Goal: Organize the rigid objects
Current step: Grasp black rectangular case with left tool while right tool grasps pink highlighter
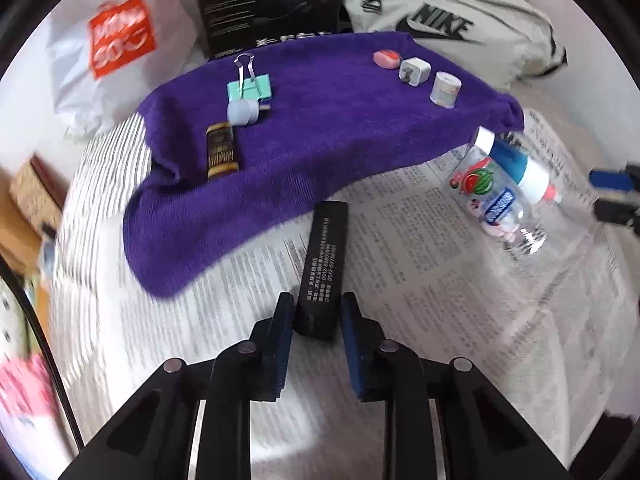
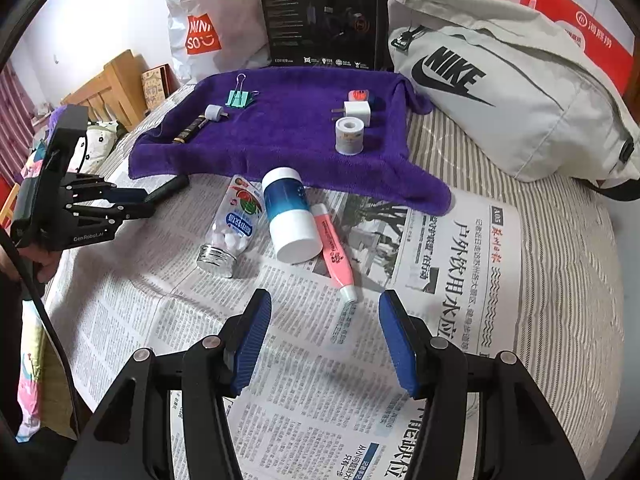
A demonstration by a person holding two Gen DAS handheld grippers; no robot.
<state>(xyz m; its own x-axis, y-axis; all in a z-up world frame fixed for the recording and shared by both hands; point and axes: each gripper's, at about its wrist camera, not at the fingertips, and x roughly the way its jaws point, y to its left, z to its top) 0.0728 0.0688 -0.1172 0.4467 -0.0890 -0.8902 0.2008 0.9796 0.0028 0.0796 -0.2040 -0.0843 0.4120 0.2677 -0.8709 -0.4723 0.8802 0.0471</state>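
Both views are fisheye, each riding just behind its own jaws and looking steeply down along them onto the bed. The left wrist view sits close over the newspaper (image 1: 420,280), facing the purple towel (image 1: 320,120) and the boxes behind it. The right wrist view looks from farther to the right and a little farther back. Both share the towel (image 2: 280,136), the newspaper (image 2: 320,360), the grey Nike bag (image 2: 500,100) and the black box (image 2: 320,12).

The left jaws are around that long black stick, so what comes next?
Probably lift the long black stick off the newspaper and carry it to the purple towel, where small sorted items already sit; the left gripper looks shut on its near end.
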